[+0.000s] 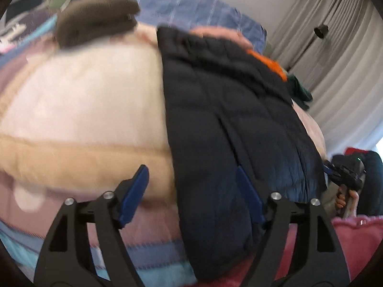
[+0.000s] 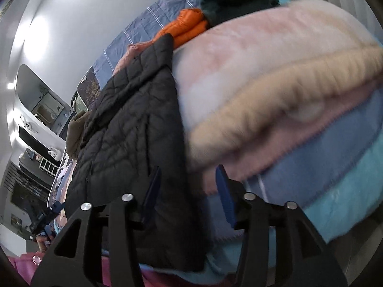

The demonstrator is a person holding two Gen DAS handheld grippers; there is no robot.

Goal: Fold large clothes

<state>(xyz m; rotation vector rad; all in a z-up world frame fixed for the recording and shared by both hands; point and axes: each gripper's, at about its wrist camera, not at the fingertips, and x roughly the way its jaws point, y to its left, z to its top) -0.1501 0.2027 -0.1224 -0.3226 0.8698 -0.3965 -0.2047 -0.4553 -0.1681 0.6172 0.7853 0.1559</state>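
Note:
A dark quilted puffer jacket (image 1: 229, 119) lies on a striped fleece blanket (image 1: 79, 100) on the bed; it also shows in the right wrist view (image 2: 134, 129). My left gripper (image 1: 194, 191) is open, its right finger over the jacket's near edge and its left finger over the blanket. My right gripper (image 2: 189, 191) is open, its left finger over the jacket's edge. The right gripper shows at the far right of the left view (image 1: 344, 174), held by a hand. The left gripper shows small at the lower left of the right view (image 2: 45, 217).
An orange garment (image 2: 189, 24), a dark green garment (image 2: 237, 0) and a brown garment (image 1: 95, 16) lie beyond the jacket. A pink cloth (image 1: 359, 234) lies at the near edge. Grey curtains (image 1: 340, 55) hang behind; shelves (image 2: 36, 143) stand by the wall.

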